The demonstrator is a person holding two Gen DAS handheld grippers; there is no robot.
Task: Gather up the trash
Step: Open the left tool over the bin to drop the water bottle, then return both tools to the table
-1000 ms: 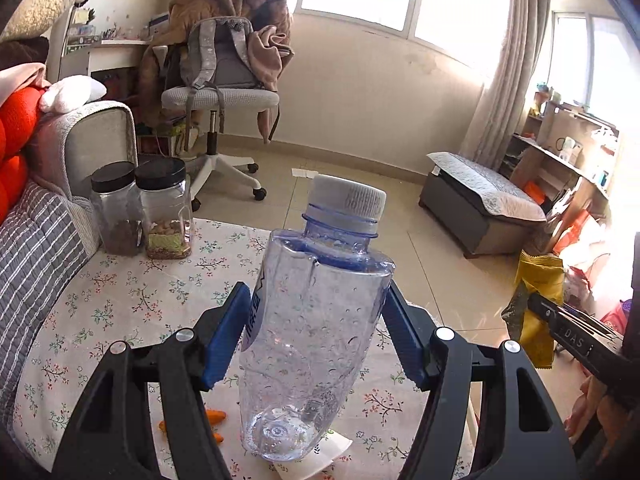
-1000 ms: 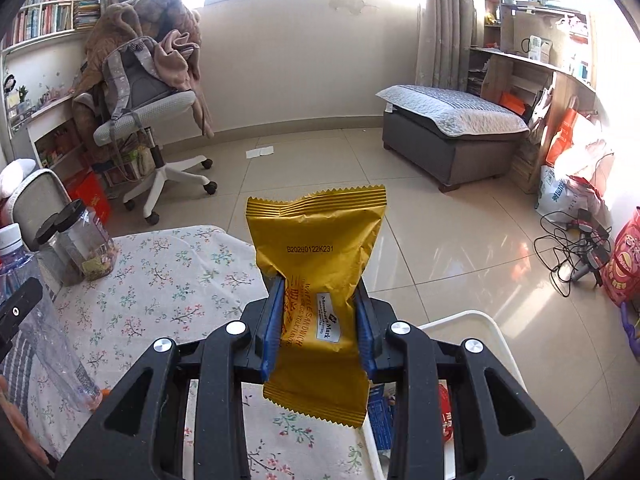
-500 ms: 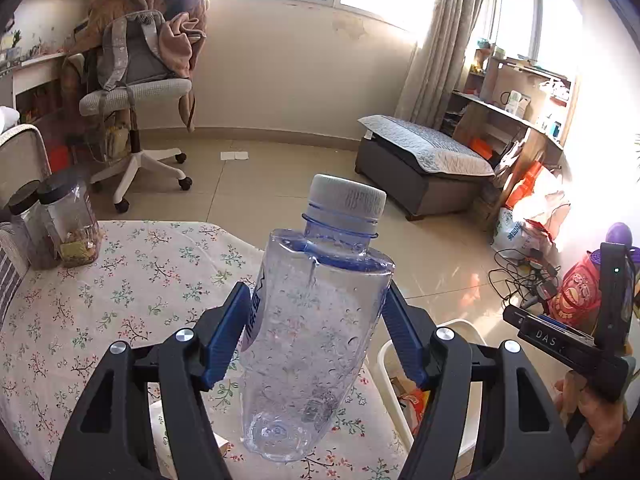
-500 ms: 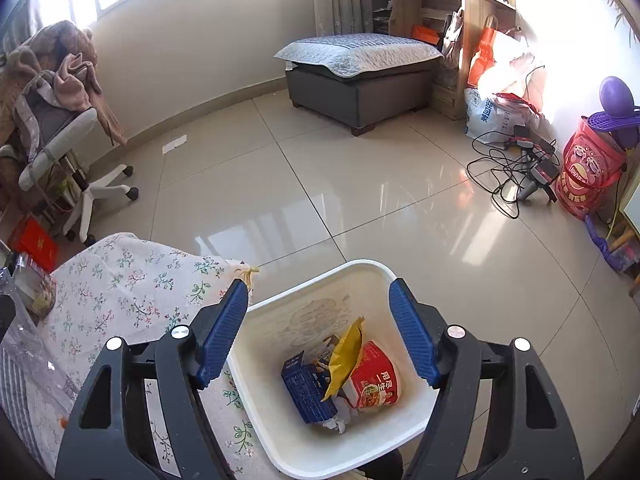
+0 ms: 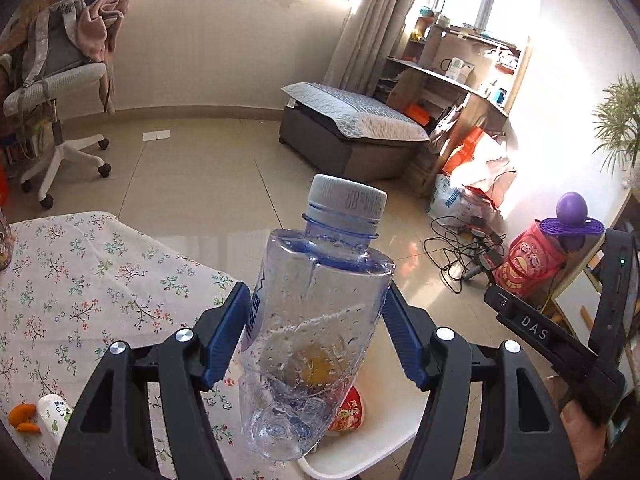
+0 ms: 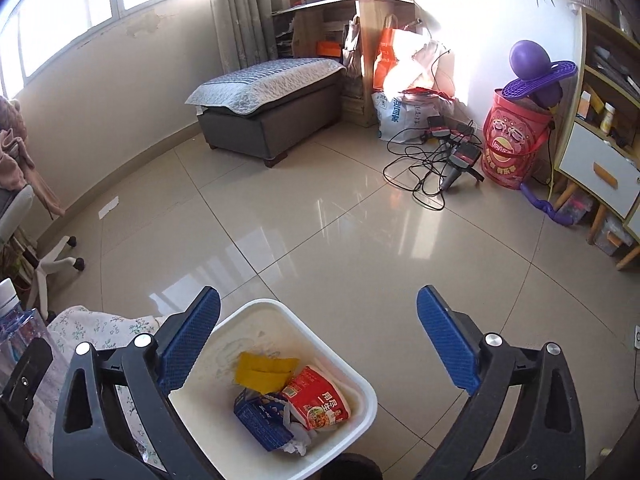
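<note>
While your left gripper (image 5: 316, 332) clamps the clear plastic water bottle (image 5: 312, 344) between its blue pads, the bottle stands nearly upright, long axis tipped slightly right, its white cap (image 5: 346, 196) pointing up and away from you. Printed digits run along the cap's edge, too small to read surely; a label with blue characters wraps the bottle's left side. The bottle hangs over the near rim of the white trash bin (image 5: 360, 446), just right of the floral tablecloth (image 5: 80, 280). Your right gripper (image 6: 316, 340) has its jaws opening wide with nothing between them, above the same bin (image 6: 360, 384). Inside lie a yellow snack packet (image 6: 264, 372), a red instant-noodle cup (image 6: 316, 398) with white Chinese characters, and a blue carton (image 6: 260, 420). Your other tool's arm at the right reads "DAS" (image 5: 534, 328). Far right, a red bucket (image 6: 510, 148) carries the Lay's logo.
</note>
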